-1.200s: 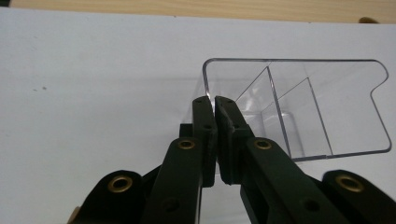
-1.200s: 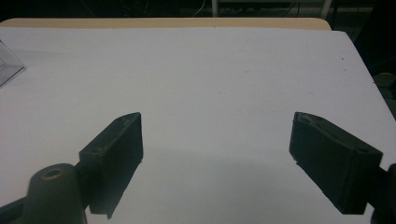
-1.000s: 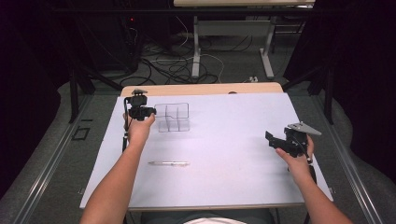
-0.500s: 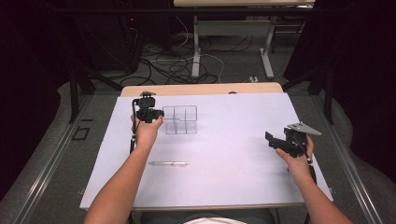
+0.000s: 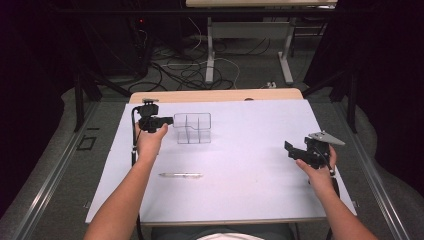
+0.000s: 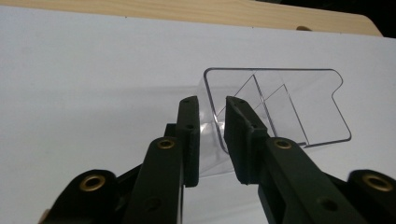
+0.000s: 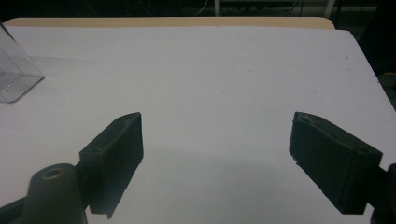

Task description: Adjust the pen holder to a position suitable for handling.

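The left gripper [image 5: 167, 120] sits at the left end of the clear divided tray [image 5: 192, 128], and in the left gripper view its fingers [image 6: 189, 135] straddle the tray's near wall with a narrow gap — they have just been opening, and the wall between them looks free of the pads rather than pinched, so I judge this a release after setting the tray down. The tray rests flat on the white surface [image 5: 250, 150], toward the far left part of it, with its open top up and its dividers running across its width; holding it by one thin end wall seems the natural choice, since the wall is the one part narrow enough for the fingers to take. Nearer the person than the tray, and well apart from it, a pen [image 5: 180, 175] lies flat along the surface — probably meant for one of the compartments. The tray stands a little short of the far edge, where a wooden strip [image 5: 215, 95] shows beyond the white sheet, so pulling the left gripper back away from the wall is the safe way out. To the right of the tray the surface is bare all the way across, giving plenty of room. The right gripper [image 5: 300, 150] waits far to the tray's right, near the right edge, its fingers [image 7: 112, 158] spread wide with nothing between them — idle, in my reading, and out of the way.
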